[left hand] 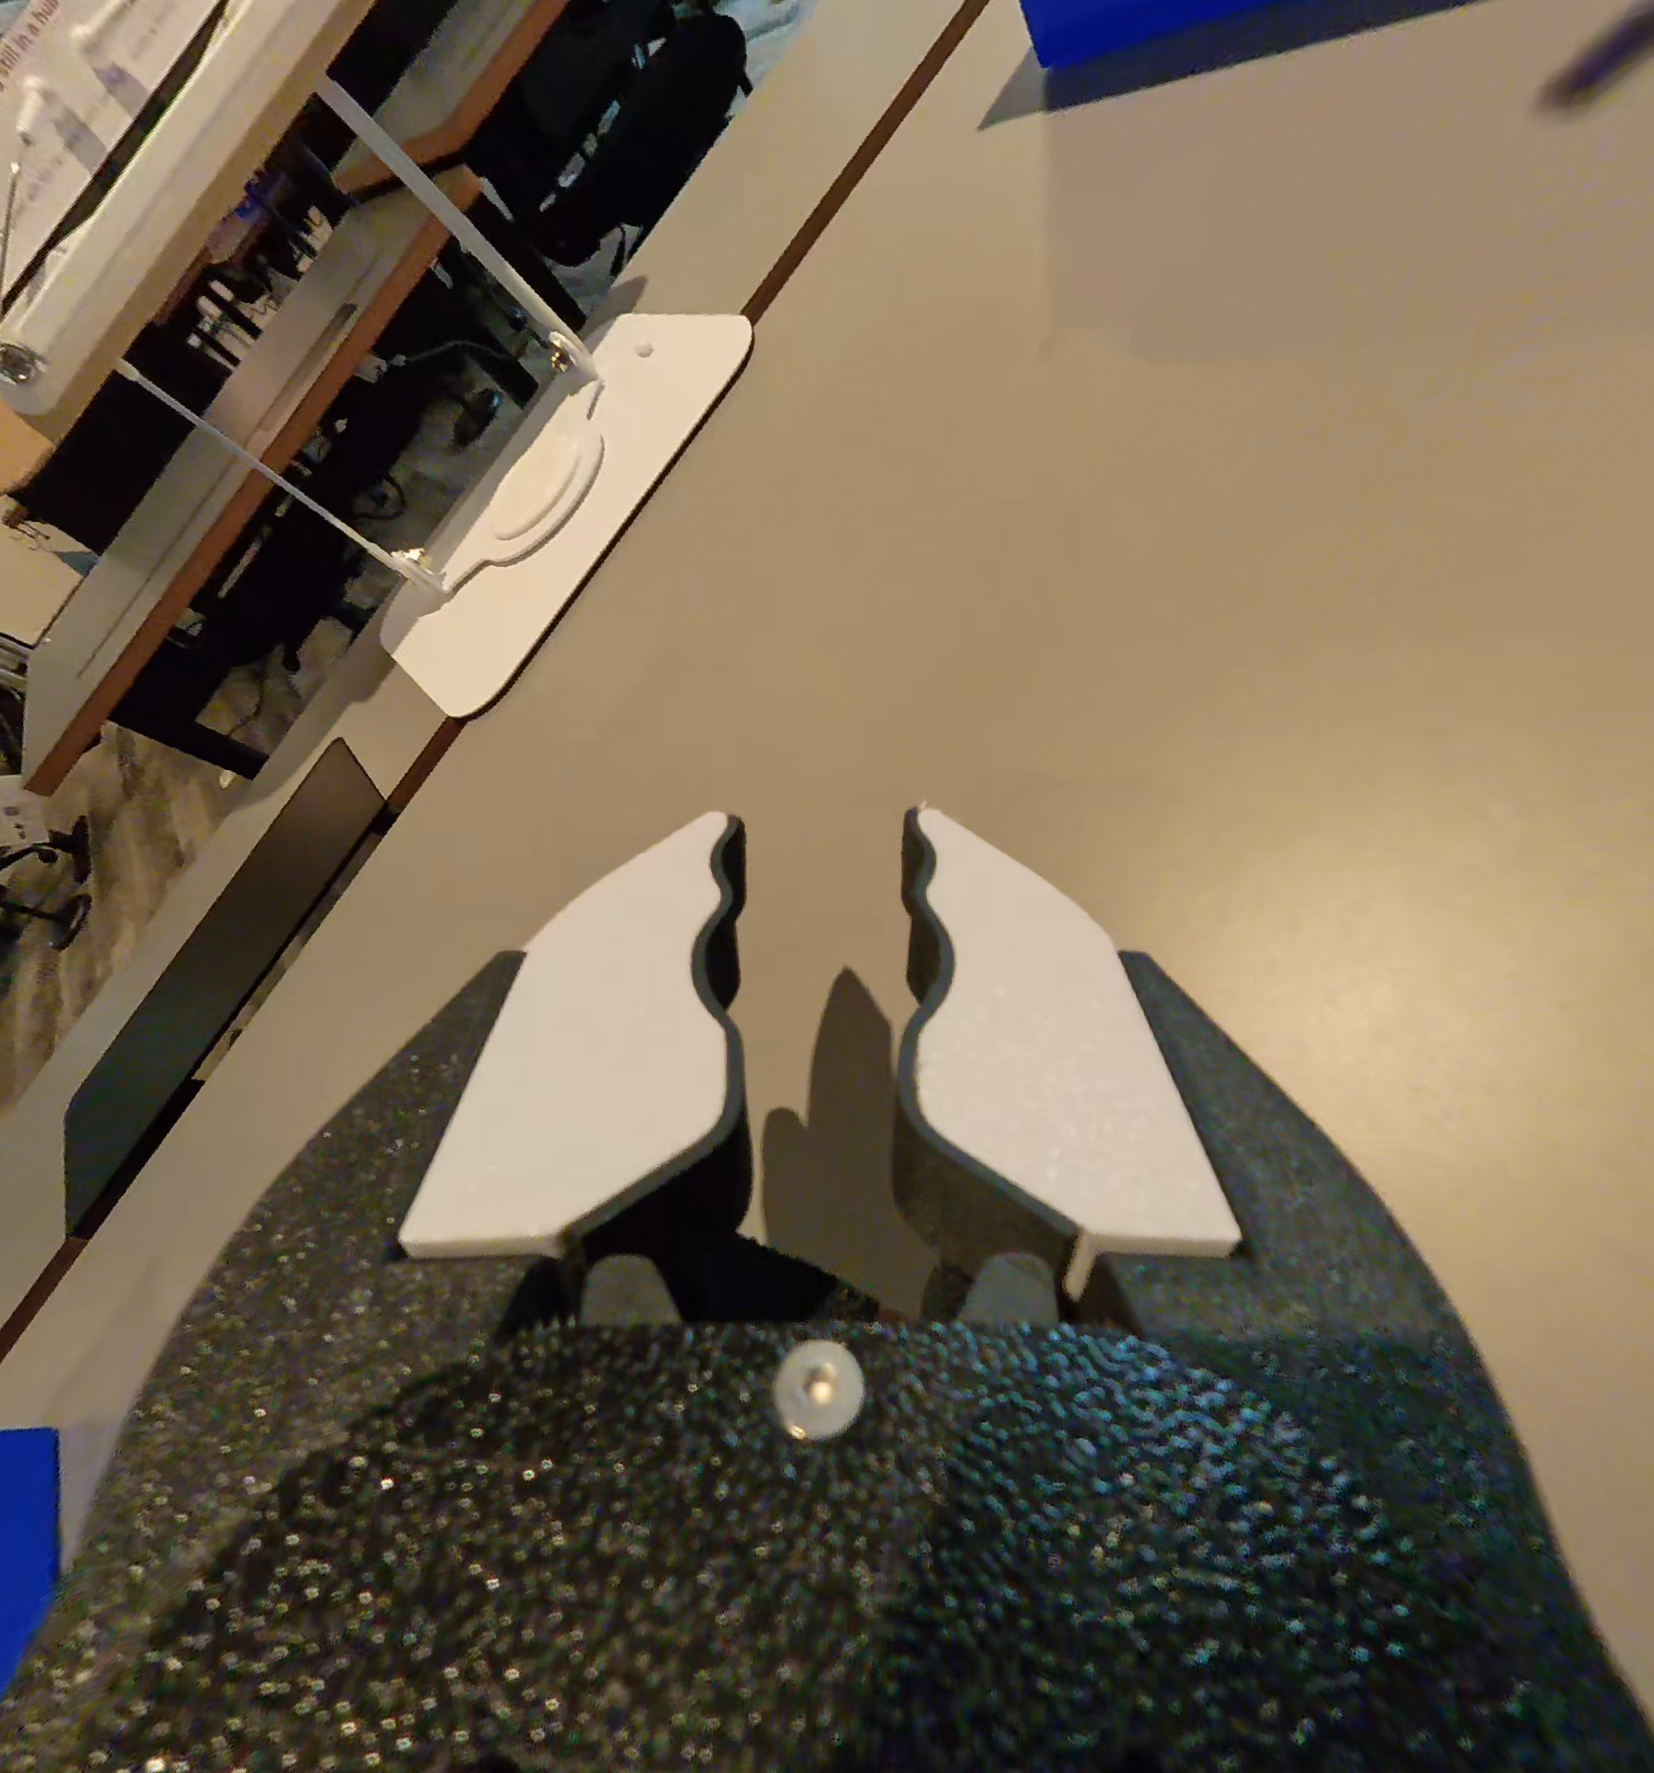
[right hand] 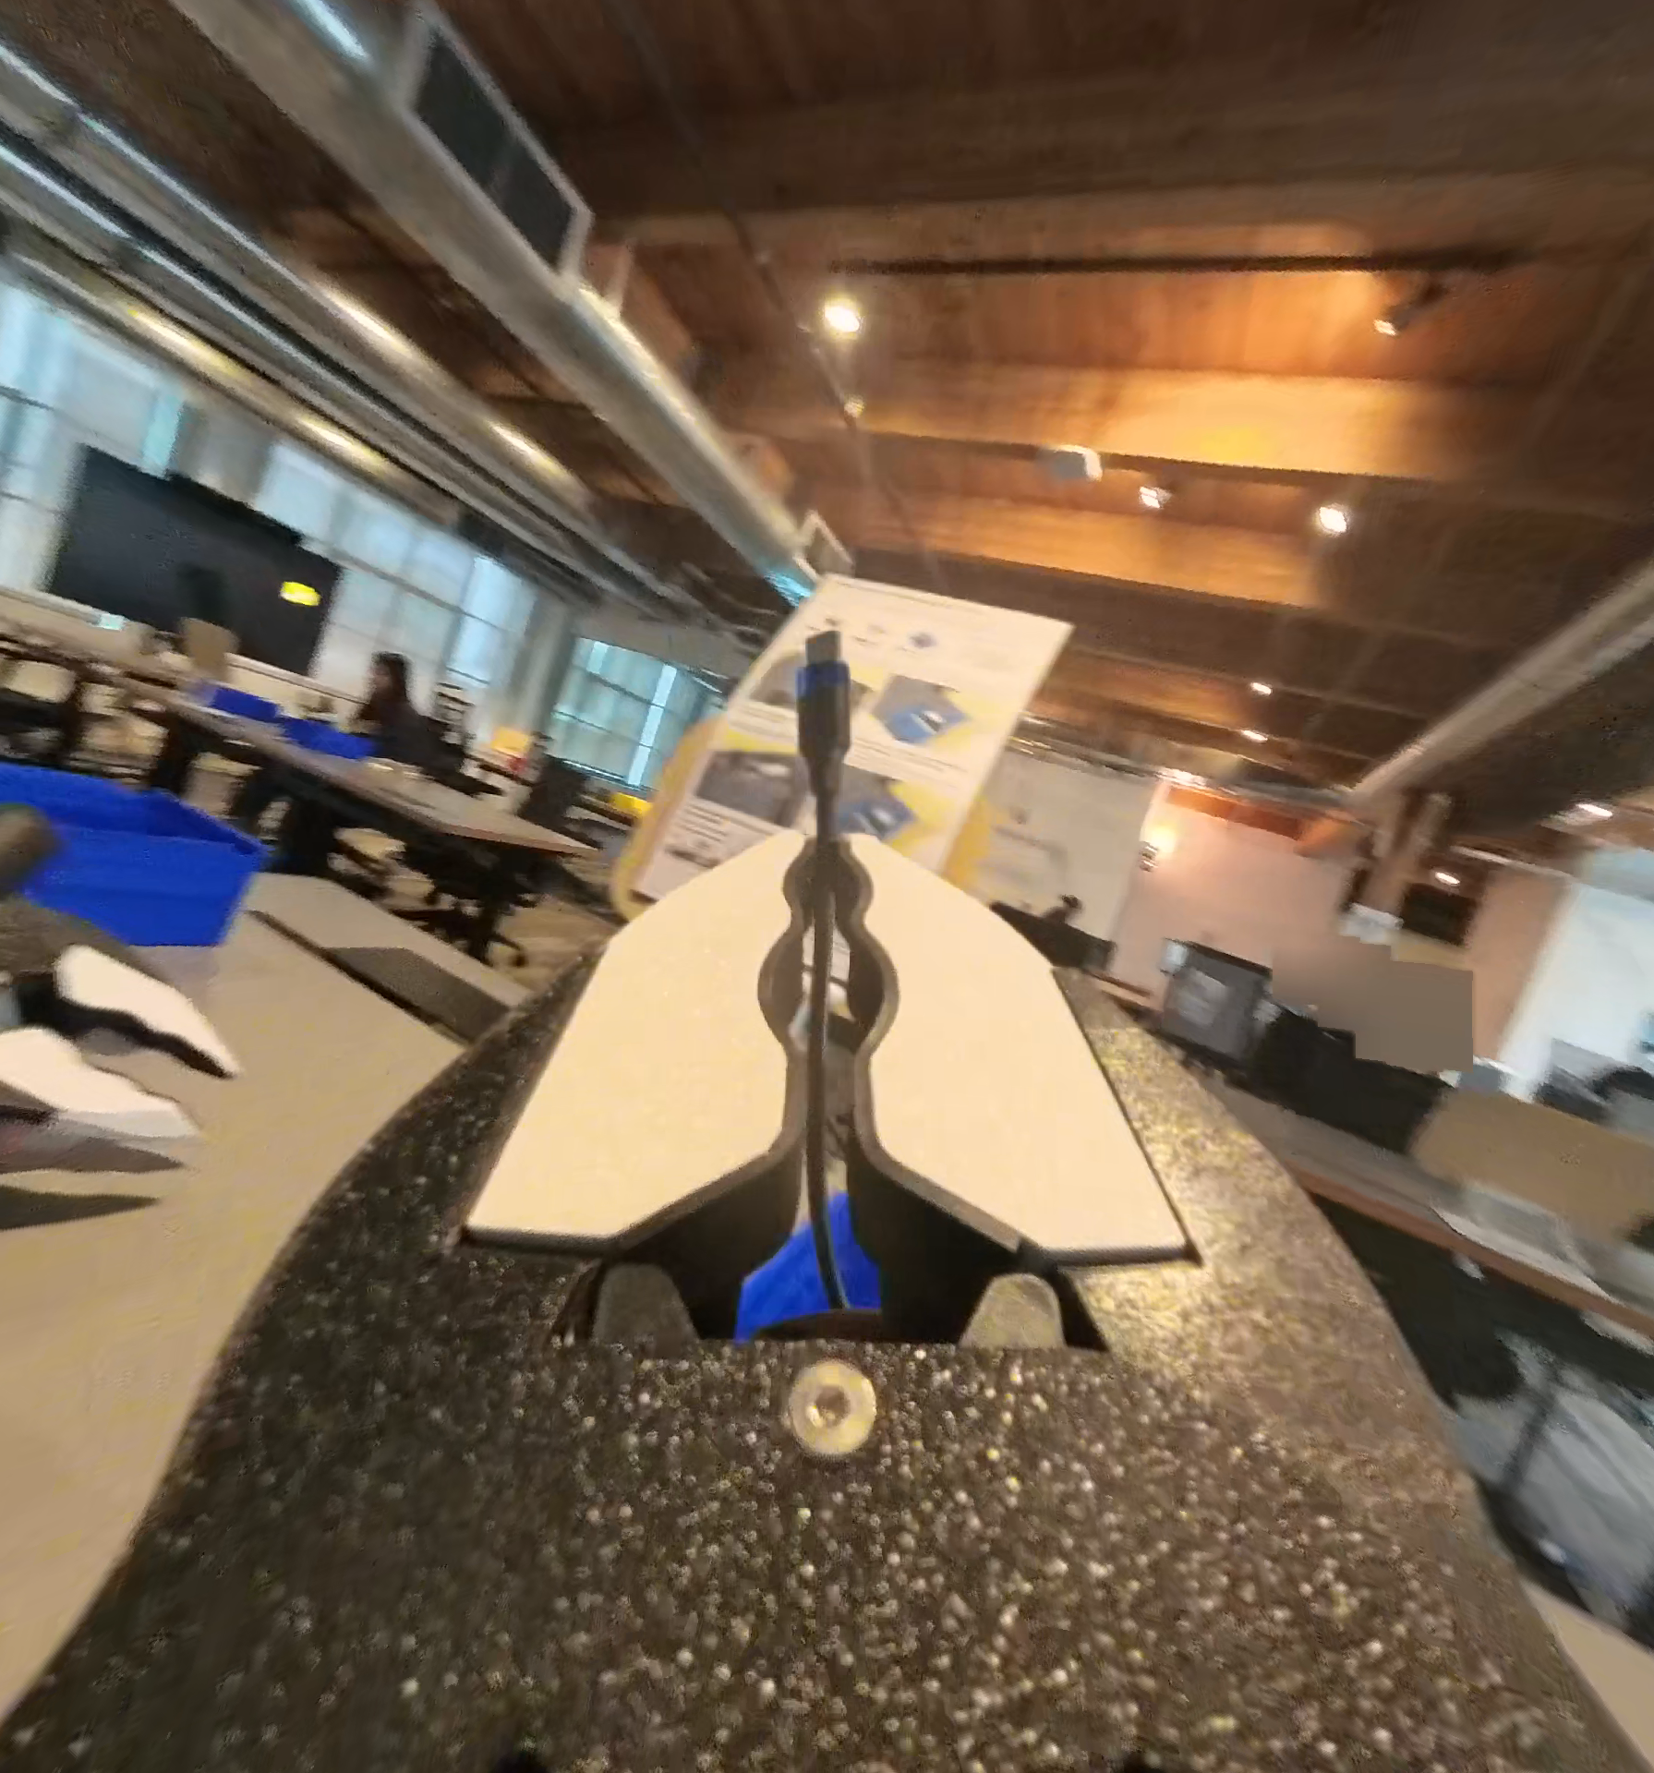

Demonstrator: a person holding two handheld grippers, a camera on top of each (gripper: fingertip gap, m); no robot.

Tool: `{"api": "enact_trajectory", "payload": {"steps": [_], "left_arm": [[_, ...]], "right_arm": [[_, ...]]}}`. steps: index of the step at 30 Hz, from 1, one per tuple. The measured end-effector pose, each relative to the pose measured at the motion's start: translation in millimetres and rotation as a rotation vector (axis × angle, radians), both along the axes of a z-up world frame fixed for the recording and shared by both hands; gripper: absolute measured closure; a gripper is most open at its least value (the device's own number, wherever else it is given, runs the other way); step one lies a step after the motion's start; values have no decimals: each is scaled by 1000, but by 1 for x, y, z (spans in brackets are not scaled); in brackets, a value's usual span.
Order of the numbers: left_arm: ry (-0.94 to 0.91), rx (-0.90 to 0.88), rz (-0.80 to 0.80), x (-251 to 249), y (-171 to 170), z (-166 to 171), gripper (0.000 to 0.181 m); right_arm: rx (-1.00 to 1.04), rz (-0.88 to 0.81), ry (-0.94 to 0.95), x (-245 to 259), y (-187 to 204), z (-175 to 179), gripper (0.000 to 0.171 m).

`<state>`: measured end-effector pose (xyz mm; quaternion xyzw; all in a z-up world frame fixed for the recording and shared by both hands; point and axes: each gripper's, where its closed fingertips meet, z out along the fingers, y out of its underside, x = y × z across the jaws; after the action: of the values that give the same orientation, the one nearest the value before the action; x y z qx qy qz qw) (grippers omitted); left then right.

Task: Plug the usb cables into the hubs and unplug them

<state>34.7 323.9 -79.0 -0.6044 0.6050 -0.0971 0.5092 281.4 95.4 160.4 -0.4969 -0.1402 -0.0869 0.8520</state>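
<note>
Large open-plan workshop or lab hall, industrial in build. Overhead: exposed timber ceiling [right hand: 1139, 192] with beams, spot lamps and a long silver air duct [right hand: 554, 317]. Far left of the right claw: tall paned windows [right hand: 26, 403], a dark wall screen [right hand: 189, 566], rows of dark worktables [right hand: 439, 806] with blue storage bins [right hand: 141, 863], one seated person [right hand: 391, 710]. Straight ahead, beyond the claw tips: a printed poster board [right hand: 909, 729]. Right: benches crowded with boxes and equipment, blurred. Beneath the left claw: a pale beige tabletop [left hand: 1235, 576] with brown edging, carrying a white stand base [left hand: 573, 508]; office chairs on patterned flooring beyond the edge.
</note>
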Motion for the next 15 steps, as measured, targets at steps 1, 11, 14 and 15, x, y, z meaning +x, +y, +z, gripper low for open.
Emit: {"api": "enact_trajectory", "payload": {"steps": [1, 11, 14, 15], "left_arm": [[5, 6, 0, 0, 0, 0, 150], [36, 44, -11, 1, -2, -2, 151], [42, 62, -17, 1, -4, 0, 151], [45, 67, -19, 1, -4, 1, 151]], "right_arm": [[2, -40, 18, 15, -6, -2, 169], [-242, -191, 107, 68, 23, -59, 169], [-308, -152, 67, 56, 42, -75, 169], [-330, -119, 55, 50, 47, -81, 169]]}}
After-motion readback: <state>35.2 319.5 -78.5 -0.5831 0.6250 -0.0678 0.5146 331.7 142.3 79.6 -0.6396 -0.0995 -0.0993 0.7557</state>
